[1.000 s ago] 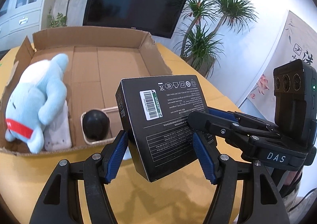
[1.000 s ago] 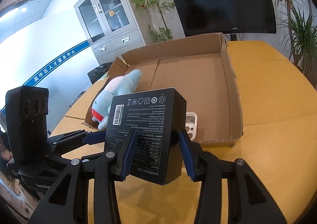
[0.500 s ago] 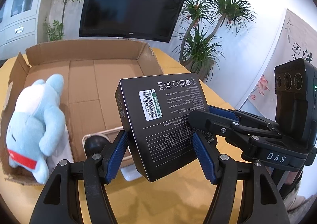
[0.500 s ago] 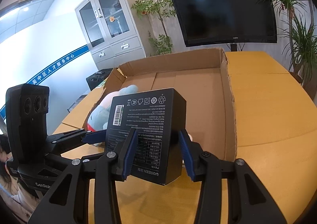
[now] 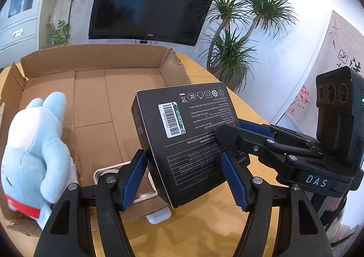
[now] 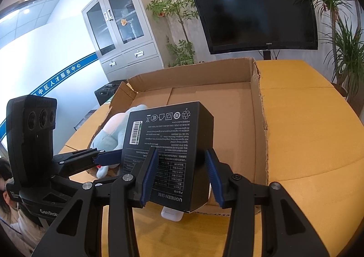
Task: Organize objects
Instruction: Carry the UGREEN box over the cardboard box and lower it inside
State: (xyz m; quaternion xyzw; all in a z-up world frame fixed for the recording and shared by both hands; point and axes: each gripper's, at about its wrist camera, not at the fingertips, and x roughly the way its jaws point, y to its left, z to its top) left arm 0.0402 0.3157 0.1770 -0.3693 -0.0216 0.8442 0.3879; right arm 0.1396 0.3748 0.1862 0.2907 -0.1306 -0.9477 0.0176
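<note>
Yellow desk [image 6: 307, 125] carries a shallow open cardboard tray [image 5: 95, 57], flaps torn at the corners, floor mostly bare. Near the tray's left front corner lies a light-blue plush toy [image 5: 38, 148] with a red band, on its side. Beside the toy, at the front wall, sits a cream-rimmed object [image 5: 100, 171], largely hidden behind the left claw's arm; what it is cannot be told. A black carton [image 5: 186, 138] with white print and a barcode label is held in the air above the tray's front edge, tilted, label face up. Left claw [image 5: 186, 177] grips it across its wide faces, blue pads pressed on both sides. Right claw [image 6: 179, 175] clamps the same carton across its narrower end; in the left wrist view its arm reaches in from the right. A small white item [image 6: 171, 215] lies on the desk just outside the tray's front wall, below the carton.
</note>
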